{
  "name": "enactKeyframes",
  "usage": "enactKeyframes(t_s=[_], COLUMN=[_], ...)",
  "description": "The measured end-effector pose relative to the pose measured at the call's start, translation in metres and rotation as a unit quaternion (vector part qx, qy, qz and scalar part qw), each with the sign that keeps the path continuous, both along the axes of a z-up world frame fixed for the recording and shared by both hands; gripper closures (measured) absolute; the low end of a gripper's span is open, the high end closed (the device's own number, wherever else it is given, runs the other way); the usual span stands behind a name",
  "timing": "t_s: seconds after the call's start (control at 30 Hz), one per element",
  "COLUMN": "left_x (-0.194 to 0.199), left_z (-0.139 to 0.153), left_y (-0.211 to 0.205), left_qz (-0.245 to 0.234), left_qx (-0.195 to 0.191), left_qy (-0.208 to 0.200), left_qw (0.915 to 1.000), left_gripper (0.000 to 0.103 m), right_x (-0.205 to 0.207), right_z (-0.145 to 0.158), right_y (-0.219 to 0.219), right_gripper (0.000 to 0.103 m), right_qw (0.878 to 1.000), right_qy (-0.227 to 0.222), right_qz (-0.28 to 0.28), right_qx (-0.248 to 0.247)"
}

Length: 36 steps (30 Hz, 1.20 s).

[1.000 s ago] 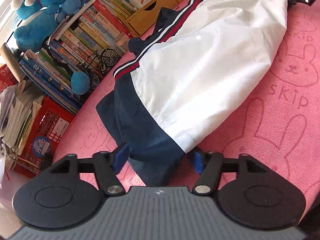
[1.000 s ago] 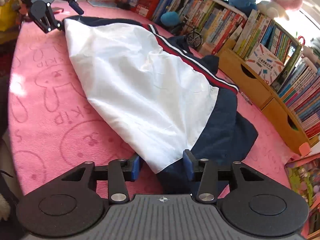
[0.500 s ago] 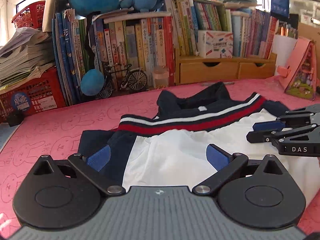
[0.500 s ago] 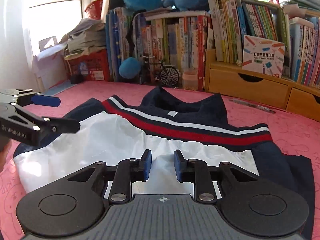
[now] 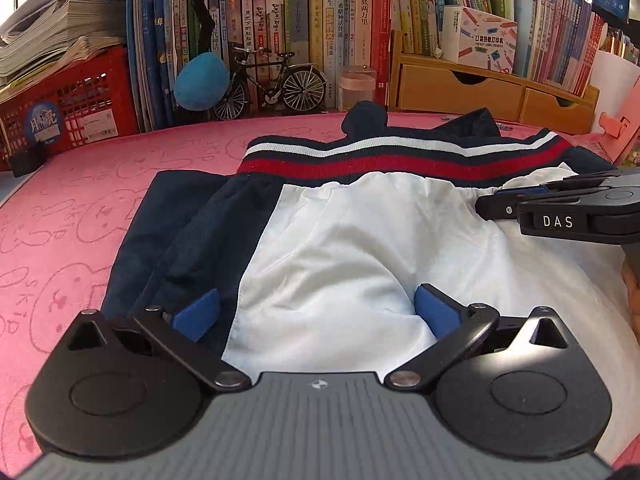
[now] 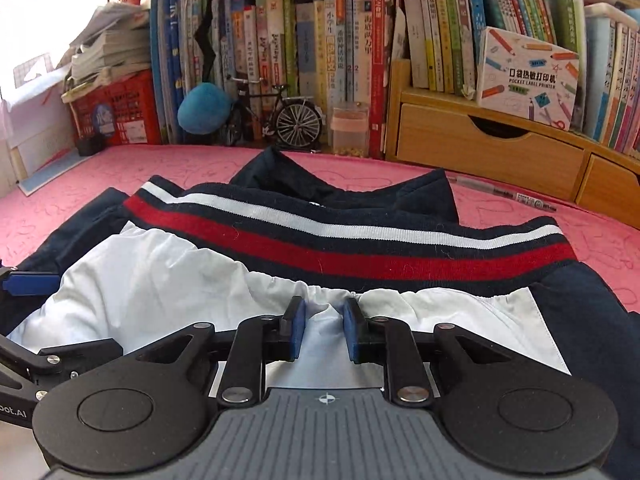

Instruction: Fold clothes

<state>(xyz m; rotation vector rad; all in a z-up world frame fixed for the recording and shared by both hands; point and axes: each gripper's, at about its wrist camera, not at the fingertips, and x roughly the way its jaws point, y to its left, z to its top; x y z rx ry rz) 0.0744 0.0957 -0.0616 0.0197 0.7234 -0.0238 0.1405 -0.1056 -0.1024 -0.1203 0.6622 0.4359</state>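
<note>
Pink bunny-print cloth (image 5: 80, 208) covered the work surface, backed by a row of upright books (image 5: 304, 28), a red crate (image 5: 68, 104) stacked with papers, a model bicycle (image 5: 276, 84), a blue plush ball (image 5: 202, 87) and a wooden drawer unit (image 6: 488, 148). A pen (image 6: 504, 194) lay on the cloth near the drawers.

The jacket (image 5: 344, 248), navy and white with a red-and-white striped knit band (image 6: 360, 248), lay spread in the middle of the cloth, its white panel nearest the cameras and its navy collar toward the books.

The left gripper (image 5: 316, 312) stood with its jaws spread wide over the near edge of the garment, one blue pad over navy fabric and the other over white, neither pressing in.

The right gripper (image 6: 324, 330) was closing, and a raised fold of white fabric sat pinched between its blue pads just below the gathered seam. In the left view it appeared at the right edge, resting over the white panel.
</note>
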Motion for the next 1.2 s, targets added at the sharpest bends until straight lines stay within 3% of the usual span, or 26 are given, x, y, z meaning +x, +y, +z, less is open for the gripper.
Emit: enactKeyframes(t_s=[0.1,0.17,0.2,0.23,0.33,0.43,0.57,0.67,0.73,0.77,0.93,1.07,1.2], left_x=[-0.001,-0.001,-0.001,-0.001,-0.001,-0.002,-0.013,-0.032,-0.048,-0.056,-0.085,-0.083,-0.064], left_z=[0.0,0.0,0.0,0.0,0.0,0.0,0.004,0.009,0.015,0.019,0.041,0.049,0.034], left_y=[0.0,0.0,0.0,0.0,0.0,0.0,0.015,0.028,0.029,0.029,0.006,-0.014,-0.029], left_qz=[-0.001,-0.001,-0.001,-0.001,0.0,-0.002,-0.023,-0.031,-0.021,-0.015,0.0,-0.023,-0.031], left_qx=[0.0,0.0,0.0,0.0,0.001,0.002,-0.015,-0.04,-0.028,-0.018,0.051,0.05,0.053], left_qy=[-0.001,-0.003,-0.003,-0.003,-0.004,-0.003,-0.004,-0.003,-0.003,-0.003,-0.035,-0.045,-0.016], left_qw=[1.0,1.0,1.0,1.0,1.0,1.0,0.9996,0.9987,0.9994,0.9997,0.9981,0.9974,0.998], left_gripper=[0.0,0.0,0.0,0.0,0.0,0.0,0.0,0.0,0.0,0.0,0.0,0.0,0.0], right_x=[-0.005,-0.016,-0.025,-0.038,-0.076,-0.104,-0.127,-0.129,-0.131,-0.134,-0.157,-0.161,-0.147], right_z=[0.002,0.009,0.013,0.017,0.026,0.022,0.002,-0.004,-0.001,0.001,0.012,0.024,0.03], right_y=[-0.004,-0.011,-0.014,-0.017,-0.019,-0.029,-0.09,-0.168,-0.193,-0.201,-0.191,-0.143,-0.103], right_gripper=[0.077,0.061,0.043,0.038,0.038,0.037,0.036,0.042,0.033,0.033,0.033,0.027,0.026], right_qw=[1.0,0.999,0.998,0.997,0.997,0.999,0.998,0.988,0.975,0.971,0.98,0.991,0.995], right_qy=[0.008,0.033,0.039,0.037,0.017,0.016,-0.016,-0.009,-0.004,-0.006,-0.037,-0.069,-0.063], right_qz=[-0.004,-0.014,-0.015,-0.012,0.01,0.014,-0.055,-0.155,-0.22,-0.236,-0.195,-0.115,-0.031], right_qx=[0.011,0.041,0.055,0.068,0.072,0.04,-0.04,-0.004,-0.02,-0.02,0.025,0.025,0.065])
